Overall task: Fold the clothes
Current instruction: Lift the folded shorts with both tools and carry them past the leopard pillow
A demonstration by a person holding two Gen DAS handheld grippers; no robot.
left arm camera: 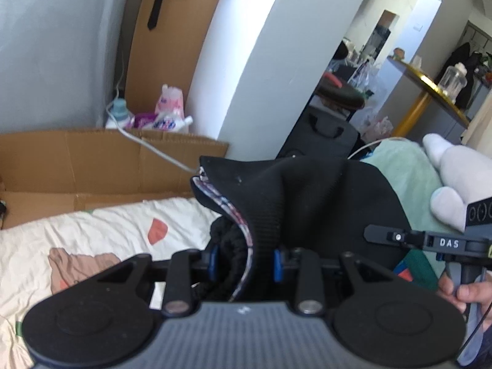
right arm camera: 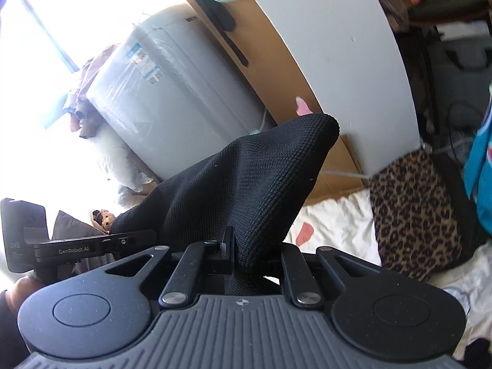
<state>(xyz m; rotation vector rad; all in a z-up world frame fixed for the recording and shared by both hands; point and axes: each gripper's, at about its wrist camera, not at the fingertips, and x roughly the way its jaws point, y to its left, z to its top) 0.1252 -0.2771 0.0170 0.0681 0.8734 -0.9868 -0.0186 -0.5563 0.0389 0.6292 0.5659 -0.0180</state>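
A black knit garment with a plaid lining along its edge hangs lifted above the bed. In the left wrist view my left gripper is shut on a thick bunch of it, the blue pads pressing from both sides. In the right wrist view the same black garment rises in a peak from my right gripper, which is shut on its fabric. The right gripper also shows at the right of the left view, held by a hand. The two grippers are close together.
A white bed sheet with pink patches lies below, with a beige garment on it. Cardboard lines the wall. A leopard-print item, a mint cloth and a washing machine surround the bed.
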